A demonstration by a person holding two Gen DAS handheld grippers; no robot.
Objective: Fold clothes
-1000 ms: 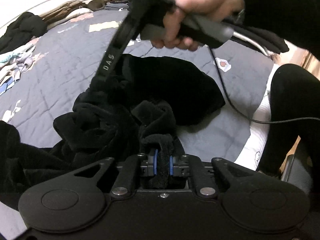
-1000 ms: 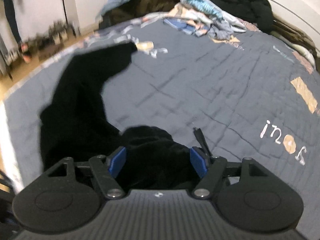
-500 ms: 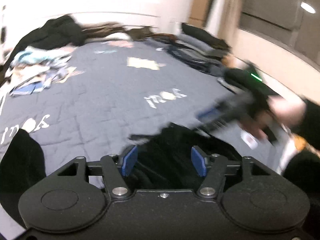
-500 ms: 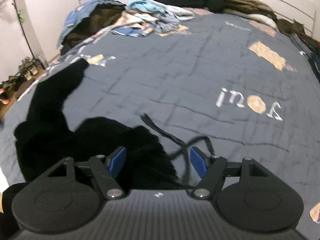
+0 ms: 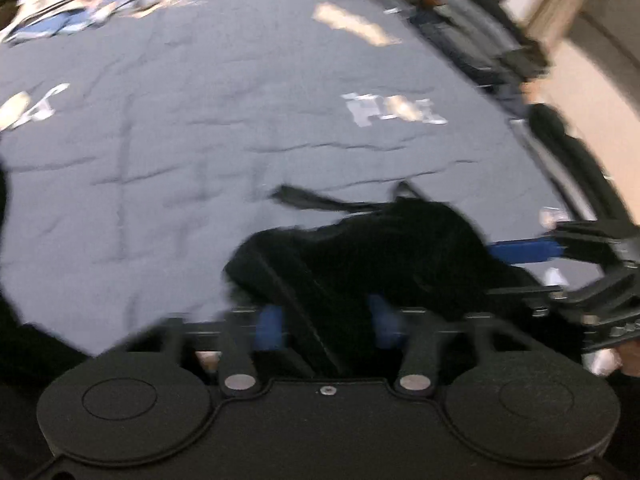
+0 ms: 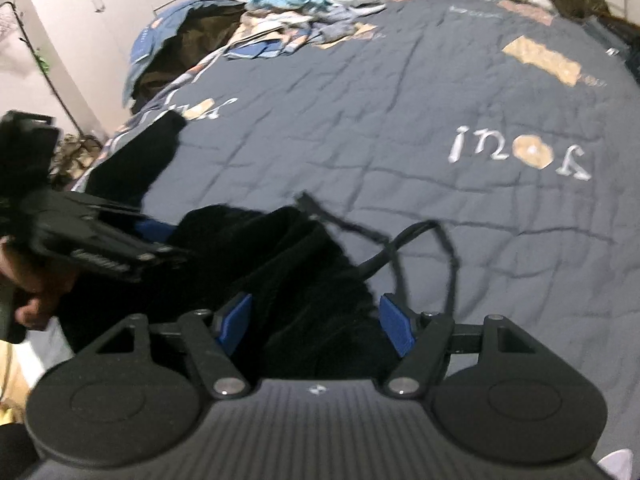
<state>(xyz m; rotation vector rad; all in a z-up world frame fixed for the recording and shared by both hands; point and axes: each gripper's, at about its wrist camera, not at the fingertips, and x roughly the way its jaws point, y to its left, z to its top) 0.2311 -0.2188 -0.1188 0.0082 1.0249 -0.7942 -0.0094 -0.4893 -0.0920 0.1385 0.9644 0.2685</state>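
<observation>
A black fleece garment (image 5: pixel 360 248) lies bunched on the grey-blue quilt (image 5: pixel 200 140), with a black drawstring (image 5: pixel 312 200) trailing from it. My left gripper (image 5: pixel 326 322) is open, its blue pads on either side of a fold of the garment. My right gripper (image 6: pixel 316 322) is open too, over the same garment (image 6: pixel 260 264), with the drawstring (image 6: pixel 400 248) looping ahead of it. The left gripper shows at the left of the right wrist view (image 6: pixel 100 236), and the right gripper at the right of the left wrist view (image 5: pixel 592 264). The left view is blurred.
Piles of mixed clothes (image 6: pixel 288 20) lie at the quilt's far edge. Dark folded clothes (image 5: pixel 480 40) sit along the right side. A black sleeve (image 6: pixel 136 160) stretches toward the quilt's left edge. Printed letters (image 6: pixel 520 152) mark the quilt.
My left gripper let go of the black garment and opened, then swung down toward it again. My right gripper stayed open and moved forward over the garment; the drawstring came into view.
</observation>
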